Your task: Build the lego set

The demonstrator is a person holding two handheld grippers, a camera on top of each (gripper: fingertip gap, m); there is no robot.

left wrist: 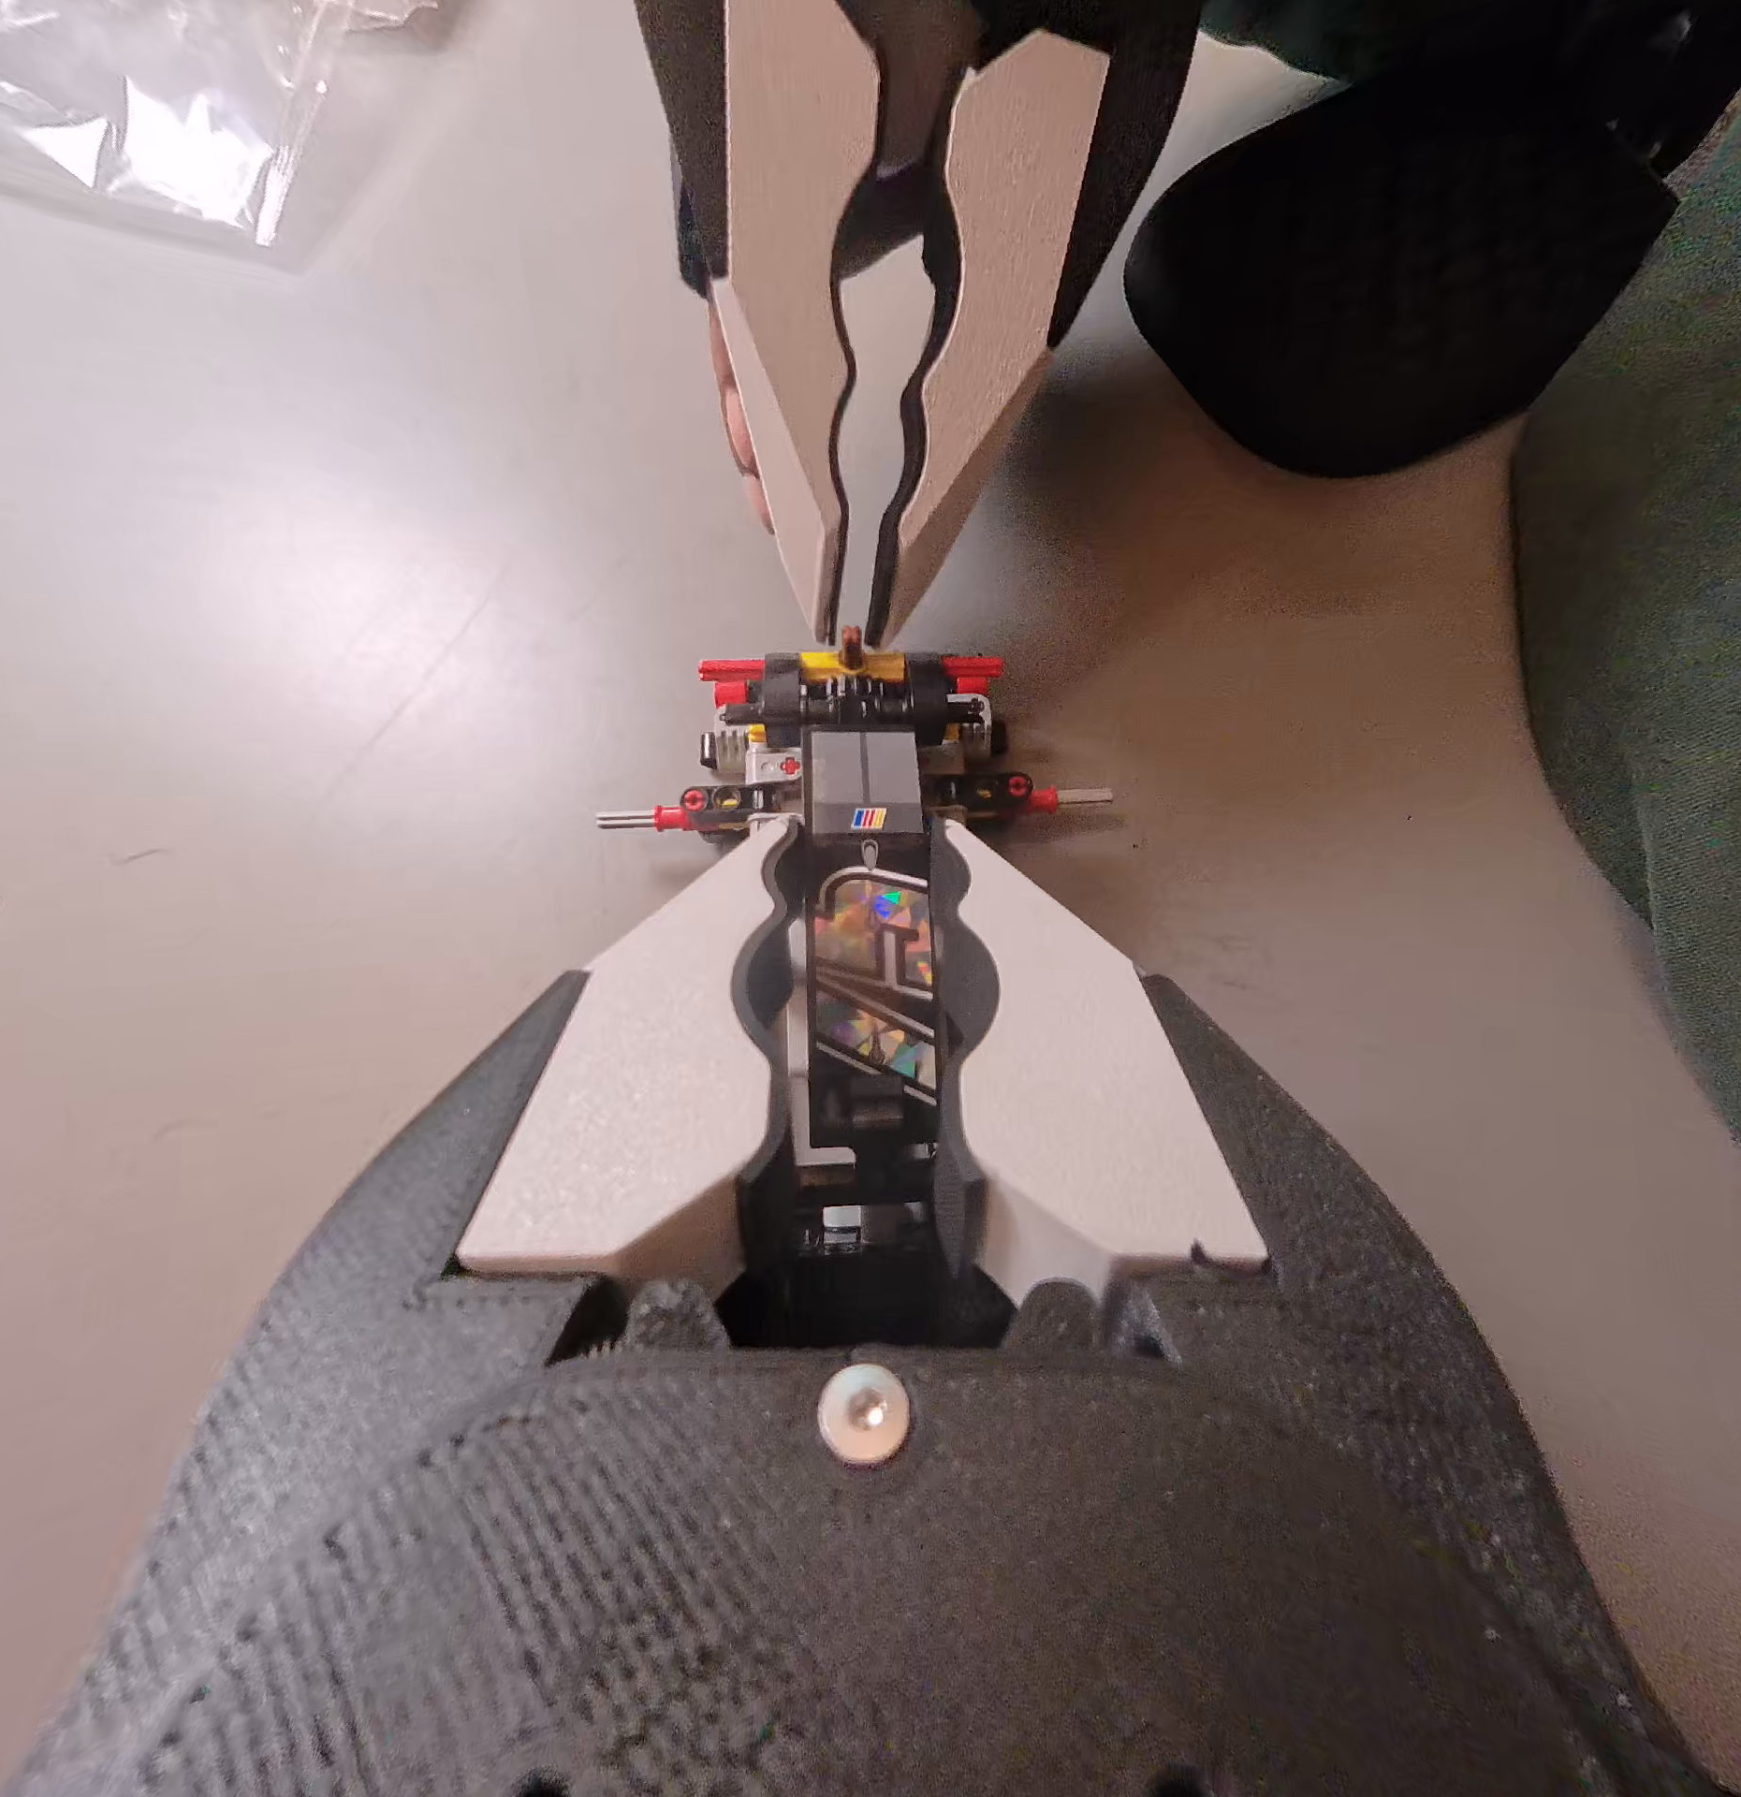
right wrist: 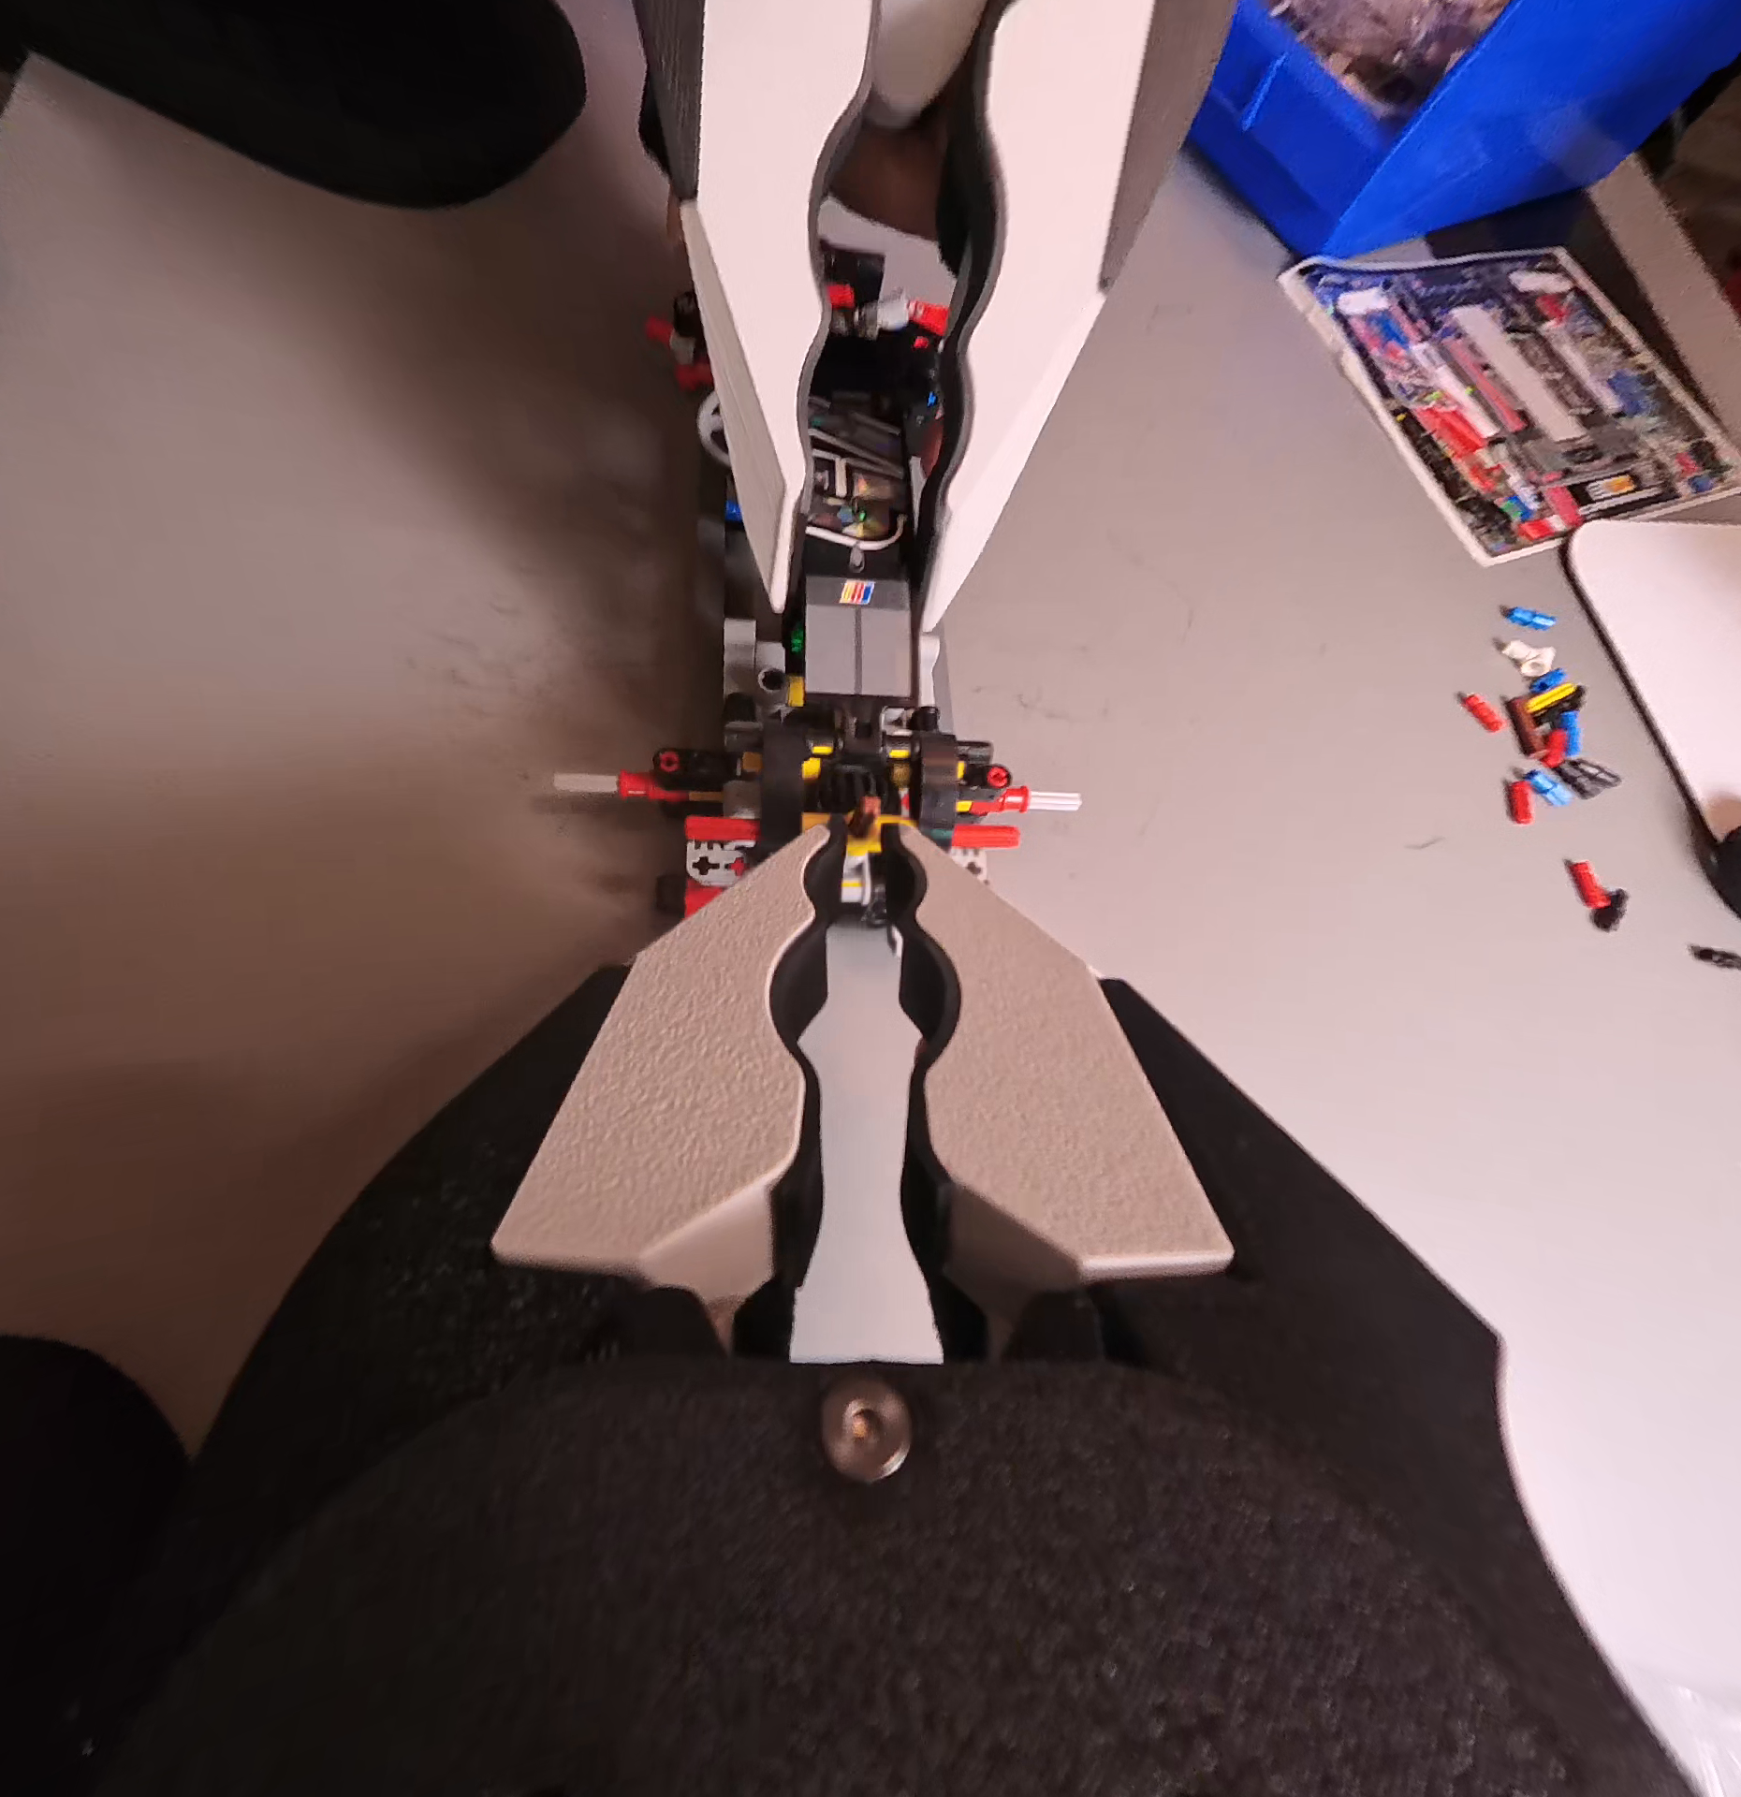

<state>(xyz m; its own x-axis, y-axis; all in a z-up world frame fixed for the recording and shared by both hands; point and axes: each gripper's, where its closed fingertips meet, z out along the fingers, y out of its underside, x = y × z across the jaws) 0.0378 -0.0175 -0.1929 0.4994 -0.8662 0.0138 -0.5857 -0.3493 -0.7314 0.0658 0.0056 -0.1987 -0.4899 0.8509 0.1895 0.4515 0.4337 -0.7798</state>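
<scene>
While the partly built black Lego car chassis with holographic stickers, red pins and grey axles (left wrist: pixel 862 875) rests on the pale grey table (left wrist: pixel 312 681), the left gripper (left wrist: pixel 862 836) clasps its long body between the two white fingers (left wrist: pixel 653 1050), the sticker-covered panel running lengthwise down the gap and the axle-bearing end projecting beyond the fingertips. The right gripper (left wrist: pixel 852 637) faces it from the opposite side, its jaws narrowed almost together around a small brown peg (left wrist: pixel 853 642) that stands upright on the yellow piece at the far end of the chassis; whether the pads actually press the peg cannot be told. In the right wrist view the same peg (right wrist: pixel 867 815) lies just at that gripper's (right wrist: pixel 862 836) fingertips, with the chassis (right wrist: pixel 862 642) extending away into the left gripper (right wrist: pixel 852 603). Well apart on the table lie a scatter of loose red, blue and black small pieces (right wrist: pixel 1542 739), a printed instruction booklet (right wrist: pixel 1518 399), a blue plastic bin (right wrist: pixel 1431 107) and a clear plastic bag (left wrist: pixel 137 126).
</scene>
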